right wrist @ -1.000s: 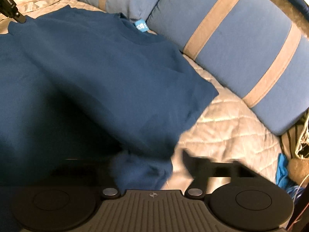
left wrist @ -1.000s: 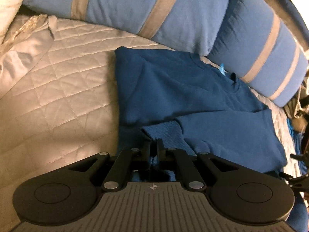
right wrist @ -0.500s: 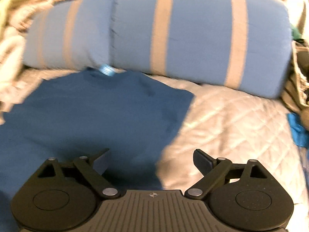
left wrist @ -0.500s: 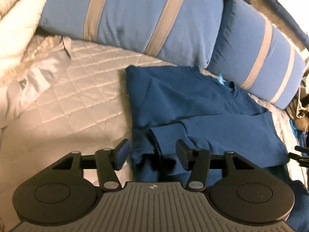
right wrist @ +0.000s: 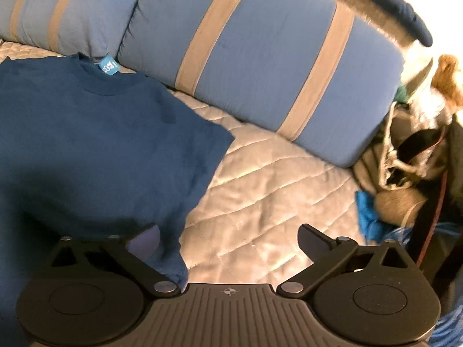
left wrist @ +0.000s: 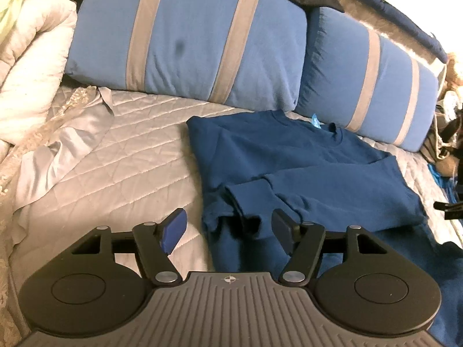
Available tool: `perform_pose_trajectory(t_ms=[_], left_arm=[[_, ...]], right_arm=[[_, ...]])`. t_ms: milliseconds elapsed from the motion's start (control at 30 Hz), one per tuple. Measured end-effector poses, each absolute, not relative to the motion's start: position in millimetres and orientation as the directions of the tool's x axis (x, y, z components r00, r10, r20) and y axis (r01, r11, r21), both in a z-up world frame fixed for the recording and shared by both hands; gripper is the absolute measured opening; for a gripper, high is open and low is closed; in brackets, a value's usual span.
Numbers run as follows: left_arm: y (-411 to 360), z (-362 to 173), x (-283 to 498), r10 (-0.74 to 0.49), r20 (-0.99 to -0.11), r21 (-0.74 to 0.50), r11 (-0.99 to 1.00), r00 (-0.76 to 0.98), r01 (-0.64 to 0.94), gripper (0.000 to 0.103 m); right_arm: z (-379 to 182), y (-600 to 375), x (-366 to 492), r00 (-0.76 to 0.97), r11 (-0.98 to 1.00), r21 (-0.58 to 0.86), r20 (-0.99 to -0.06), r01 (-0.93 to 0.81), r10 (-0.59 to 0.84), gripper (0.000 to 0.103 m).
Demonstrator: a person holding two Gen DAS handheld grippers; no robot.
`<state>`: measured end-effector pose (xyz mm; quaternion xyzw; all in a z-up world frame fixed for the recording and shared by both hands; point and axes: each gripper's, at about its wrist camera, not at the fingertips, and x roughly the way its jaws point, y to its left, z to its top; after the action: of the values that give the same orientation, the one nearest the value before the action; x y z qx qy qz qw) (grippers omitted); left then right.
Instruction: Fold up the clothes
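Observation:
A dark blue sweatshirt lies flat on the quilted bed, collar toward the pillows, with a sleeve folded across its body; the ribbed cuff lies near its left edge. My left gripper is open and empty, just in front of that cuff, above the sweatshirt's lower left part. In the right wrist view the sweatshirt fills the left side, with its light blue neck label. My right gripper is open and empty over the sweatshirt's right edge and the quilt.
Two blue pillows with tan stripes line the back of the bed. The pale quilted cover spreads to both sides. A white duvet bunches at far left. Clutter and bags sit at the right.
My left gripper opened and let go of the sleeve cuff, then drew back. My right gripper let go of the sweatshirt's side and swung right, off the cloth.

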<state>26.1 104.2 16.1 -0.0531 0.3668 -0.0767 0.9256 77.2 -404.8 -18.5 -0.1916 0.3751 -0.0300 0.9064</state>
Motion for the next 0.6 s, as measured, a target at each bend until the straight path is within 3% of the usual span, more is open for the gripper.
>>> perform_pose_trajectory(t_ms=[300, 600], left_arm=[[103, 29, 0, -0.204, -0.650, -0.150, 0.979, 0.732, 0.140, 0.064], [106, 57, -37, -0.227, -0.595, -0.129, 0.974, 0.771, 0.187, 0.064]], right_arm=[[13, -401, 52, 0.727, 0.923, -0.377, -0.655, -0.079, -0.206, 0.103], [51, -419, 9, 0.783, 0.975, -0.174, -0.622, -0.138, 0.000, 0.103]])
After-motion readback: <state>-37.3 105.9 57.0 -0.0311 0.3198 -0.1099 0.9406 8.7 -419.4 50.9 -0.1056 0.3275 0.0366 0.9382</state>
